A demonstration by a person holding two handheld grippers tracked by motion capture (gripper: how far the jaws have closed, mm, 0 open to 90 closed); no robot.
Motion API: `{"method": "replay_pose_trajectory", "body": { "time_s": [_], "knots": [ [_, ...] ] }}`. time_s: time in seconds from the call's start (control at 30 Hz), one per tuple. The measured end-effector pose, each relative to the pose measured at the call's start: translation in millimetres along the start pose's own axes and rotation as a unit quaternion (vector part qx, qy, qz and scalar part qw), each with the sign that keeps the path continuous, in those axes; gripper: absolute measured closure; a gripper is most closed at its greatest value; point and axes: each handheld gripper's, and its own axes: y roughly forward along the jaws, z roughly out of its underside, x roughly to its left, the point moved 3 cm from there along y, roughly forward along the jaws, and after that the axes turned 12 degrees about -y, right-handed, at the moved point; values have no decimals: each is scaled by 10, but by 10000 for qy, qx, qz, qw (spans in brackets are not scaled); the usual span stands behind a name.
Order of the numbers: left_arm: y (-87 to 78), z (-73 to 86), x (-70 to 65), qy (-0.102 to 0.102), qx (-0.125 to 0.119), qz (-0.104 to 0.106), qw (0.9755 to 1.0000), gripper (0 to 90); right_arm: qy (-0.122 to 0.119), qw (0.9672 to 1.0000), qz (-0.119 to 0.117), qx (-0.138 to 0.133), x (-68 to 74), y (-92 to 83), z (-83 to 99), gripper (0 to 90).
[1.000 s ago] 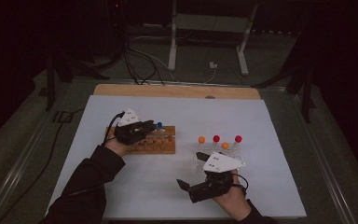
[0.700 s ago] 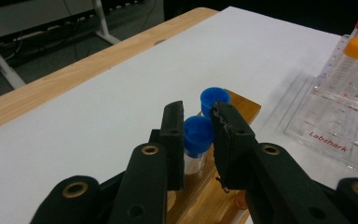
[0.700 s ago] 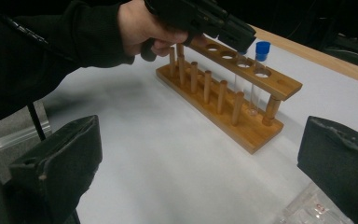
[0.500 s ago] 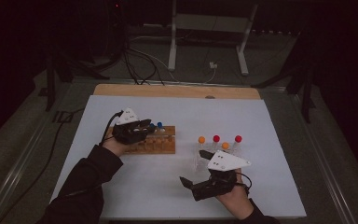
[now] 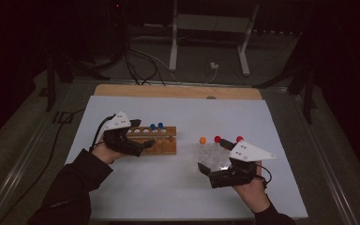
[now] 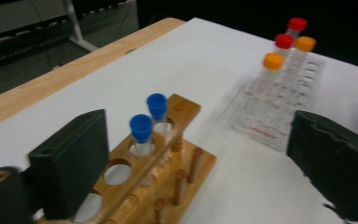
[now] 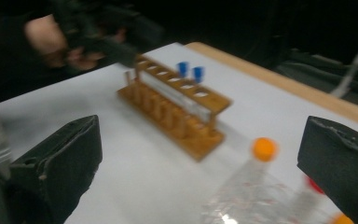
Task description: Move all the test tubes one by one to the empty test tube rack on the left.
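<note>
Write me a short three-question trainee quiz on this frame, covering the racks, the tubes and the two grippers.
1. True or false: the wooden rack holds two blue-capped tubes.
2. Which caps stand in the clear rack? A) green and white B) red and orange C) blue only
3. Fill in: the jaws of the left gripper and the right gripper stand ____, holding nothing.

Key: 1 true; 2 B; 3 open.
</note>
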Motion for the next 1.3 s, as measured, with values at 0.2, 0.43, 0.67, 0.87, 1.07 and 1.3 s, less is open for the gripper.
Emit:
{"method": "replay_pose_trajectory", "body": {
  "time_s": [0.2,0.43,0.67,0.87,1.07,1.3],
  "knots": [
    [-114,51,-137,-2,-137,236,9996,9,173,9989,431,-71,-271,-111,47,0],
    [-226,182,-318,19,-286,454,9986,9,395,9967,705,44,-472,-122,233,0],
    [-247,340,-411,18,-263,563,9981,9,578,9939,796,502,-542,-72,533,64],
    [-257,402,-425,-26,-274,518,9983,9,685,9927,599,796,-526,-19,715,200],
    [-250,438,-423,-17,-248,495,9985,9,825,9864,613,1279,-521,87,856,352],
    [-243,448,-421,-40,-262,517,9983,10,796,9804,811,1612,-533,165,884,545]
  ]
}}
